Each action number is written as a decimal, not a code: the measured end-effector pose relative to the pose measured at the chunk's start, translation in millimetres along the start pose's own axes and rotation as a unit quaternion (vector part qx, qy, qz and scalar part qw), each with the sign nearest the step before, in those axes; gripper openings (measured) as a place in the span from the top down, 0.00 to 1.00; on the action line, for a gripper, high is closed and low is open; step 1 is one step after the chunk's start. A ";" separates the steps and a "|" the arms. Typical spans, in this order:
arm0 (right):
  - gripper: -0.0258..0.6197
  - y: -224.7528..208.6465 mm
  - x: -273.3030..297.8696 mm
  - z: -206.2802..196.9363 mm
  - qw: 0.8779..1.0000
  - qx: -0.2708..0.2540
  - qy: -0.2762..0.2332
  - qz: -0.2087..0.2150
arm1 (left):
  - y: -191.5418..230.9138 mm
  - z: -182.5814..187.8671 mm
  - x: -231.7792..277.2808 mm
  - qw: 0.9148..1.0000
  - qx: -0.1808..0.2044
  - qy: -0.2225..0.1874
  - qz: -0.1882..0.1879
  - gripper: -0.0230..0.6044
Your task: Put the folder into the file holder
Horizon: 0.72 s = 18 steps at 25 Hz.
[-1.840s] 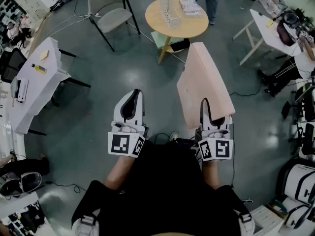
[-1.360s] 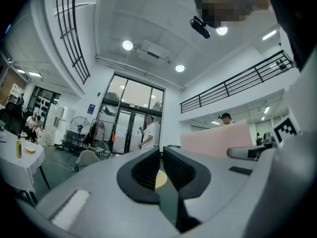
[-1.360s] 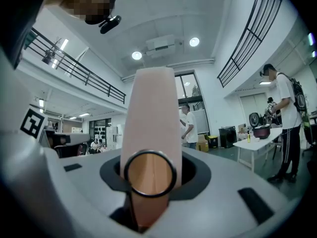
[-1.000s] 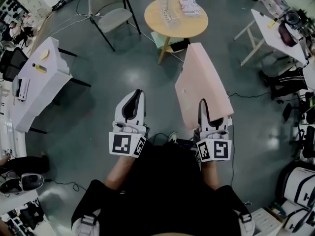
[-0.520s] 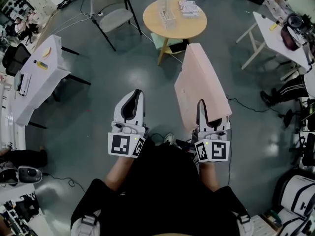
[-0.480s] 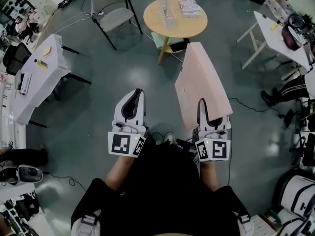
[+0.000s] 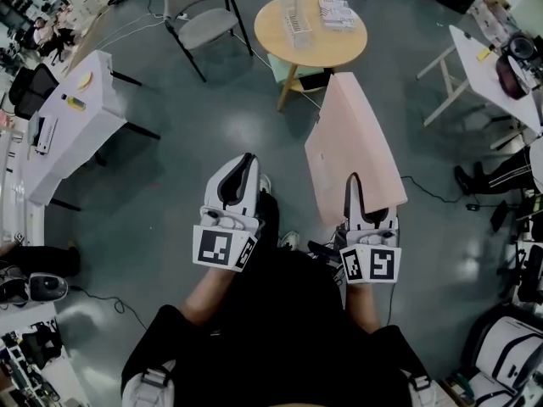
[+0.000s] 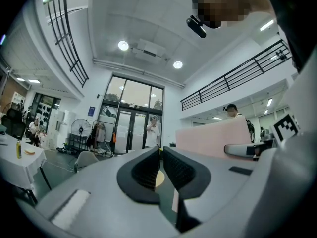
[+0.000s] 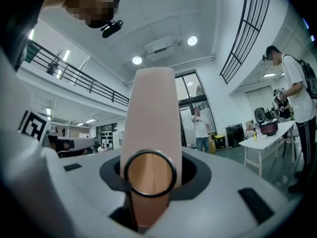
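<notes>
While the pink folder [image 7: 348, 142] had yet to reach the file holder [image 7: 293, 11], the person carrying it stood on open floor, well apart from the round worktop [image 7: 339, 45] where the white holder waited upright beside a stack of papers [image 7: 338, 13]. Judged from the scene, the pick-up was done; the rest of the approach, the lining-up with a slot and the insertion all remained. The right tool [image 7: 355, 185] was clamped on the folder's near edge, its jaws part-way apart to the folder's thickness, and the folder stood on edge, reaching forward and upward from the jaws toward the worktop. The right gripper view showed the folder rising straight out between the pads. The left tool [image 7: 247, 161] was level alongside, near the right one but clear of the folder, its jaws closed together with nothing between them.
</notes>
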State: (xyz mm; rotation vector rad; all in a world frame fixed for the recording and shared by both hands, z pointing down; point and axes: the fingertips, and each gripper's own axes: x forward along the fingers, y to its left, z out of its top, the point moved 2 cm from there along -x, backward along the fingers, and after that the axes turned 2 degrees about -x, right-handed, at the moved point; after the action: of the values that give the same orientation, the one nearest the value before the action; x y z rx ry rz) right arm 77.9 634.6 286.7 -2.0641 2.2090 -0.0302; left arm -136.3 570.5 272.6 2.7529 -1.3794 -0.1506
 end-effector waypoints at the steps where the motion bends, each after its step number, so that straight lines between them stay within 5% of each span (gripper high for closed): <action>1: 0.75 -0.1 5.0 -0.7 1.000 -0.001 0.001 0.000 | 3.8 -1.3 4.4 1.000 -0.002 0.001 0.000 0.93; 18: 0.75 -15.2 162.5 -7.6 1.000 -0.008 0.015 -0.002 | 97.5 -6.9 142.2 0.999 -0.034 0.007 -0.005 0.93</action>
State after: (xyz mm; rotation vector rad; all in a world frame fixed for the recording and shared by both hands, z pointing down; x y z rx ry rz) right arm 81.8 471.3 284.0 -2.0894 2.2304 -0.0452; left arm -128.5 398.3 280.1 2.7017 -1.3318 -0.1747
